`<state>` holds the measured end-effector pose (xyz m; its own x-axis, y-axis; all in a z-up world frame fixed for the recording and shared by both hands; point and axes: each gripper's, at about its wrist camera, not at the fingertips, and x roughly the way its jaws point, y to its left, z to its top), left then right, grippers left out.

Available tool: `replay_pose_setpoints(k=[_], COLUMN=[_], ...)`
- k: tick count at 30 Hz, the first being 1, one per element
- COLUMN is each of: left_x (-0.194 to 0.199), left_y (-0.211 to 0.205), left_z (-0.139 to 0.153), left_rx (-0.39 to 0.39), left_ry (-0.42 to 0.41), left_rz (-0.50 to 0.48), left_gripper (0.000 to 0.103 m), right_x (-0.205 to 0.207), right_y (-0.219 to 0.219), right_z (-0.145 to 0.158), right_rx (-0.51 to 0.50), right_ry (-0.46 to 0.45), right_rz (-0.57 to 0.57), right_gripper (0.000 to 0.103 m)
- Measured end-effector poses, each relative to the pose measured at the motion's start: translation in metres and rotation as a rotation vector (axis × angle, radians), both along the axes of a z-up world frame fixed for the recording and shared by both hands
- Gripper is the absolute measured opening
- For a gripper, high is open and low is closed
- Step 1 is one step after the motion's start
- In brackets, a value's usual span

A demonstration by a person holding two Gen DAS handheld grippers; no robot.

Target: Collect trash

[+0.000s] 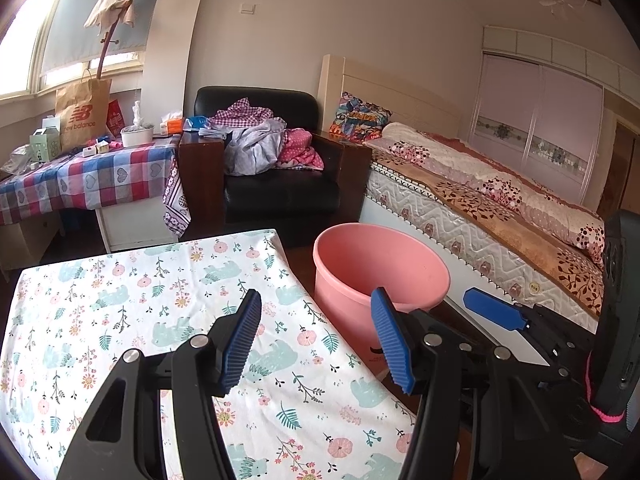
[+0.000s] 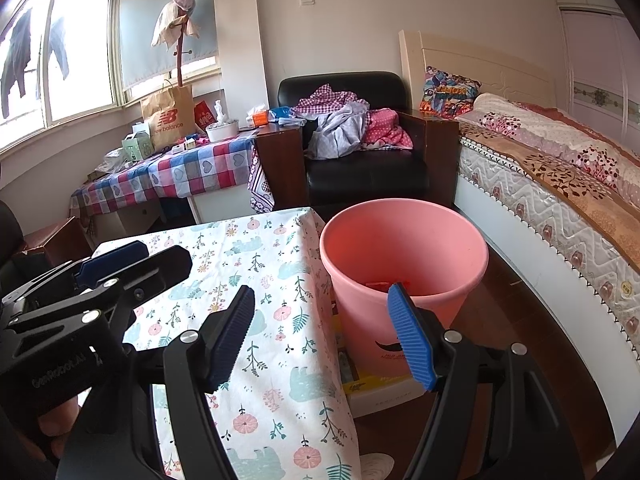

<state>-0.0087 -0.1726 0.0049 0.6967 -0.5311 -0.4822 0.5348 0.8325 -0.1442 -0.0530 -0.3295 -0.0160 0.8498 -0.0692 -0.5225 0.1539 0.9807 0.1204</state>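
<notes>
Cotton cloth printed with pale teal bears, pink flowers and small sprigs covers the near counter (image 1: 120,300), lying smooth on top and hanging in a soft fold at its right edge. Just beside that edge, on the dark wooden floor, stands the pink plastic bucket (image 2: 404,256), round and tapering downward, with a rolled rim and a small dark mark on its front. Seen from the right wrist, a few small flat pieces, orange-red in the pink light, lie at its bottom; what they are cannot be told.

The left gripper (image 1: 316,340) hangs over the counter's right part with its jaws standing wide apart and nothing between them; its pads are ribbed blue rubber on black angular arms with silver pivot pins. The right gripper (image 2: 324,336), of the same make, is held to the right of it, its jaws also well apart and empty, one finger over the cloth and the other in front of the bucket.

Under the counter's right side a white box with a yellow strip (image 2: 380,384) shows, touching the bucket's foot.

Farther back, a black leather armchair (image 1: 280,192) carries a heap of crumpled clothes. A second counter (image 1: 80,180) under a red, blue and white checked cloth bears a brown paper bag, small cartons and a white bowl. A bed (image 1: 500,208) with quilted mattress and floral blankets runs along the right.
</notes>
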Motion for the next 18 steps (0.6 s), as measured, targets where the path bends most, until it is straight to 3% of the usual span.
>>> replay_pose_setpoints(k=[18], left_x=[0.0040], left_y=[0.0021], left_z=[-0.0065], left_rx=[0.004], left_ry=[0.016], left_rz=[-0.003], left_gripper=[0.056], right_x=[0.0106], right_y=[0.0034], right_z=[-0.0094], right_rx=[-0.007], right_ry=[0.024], right_rz=[0.009], right_gripper=[0.070])
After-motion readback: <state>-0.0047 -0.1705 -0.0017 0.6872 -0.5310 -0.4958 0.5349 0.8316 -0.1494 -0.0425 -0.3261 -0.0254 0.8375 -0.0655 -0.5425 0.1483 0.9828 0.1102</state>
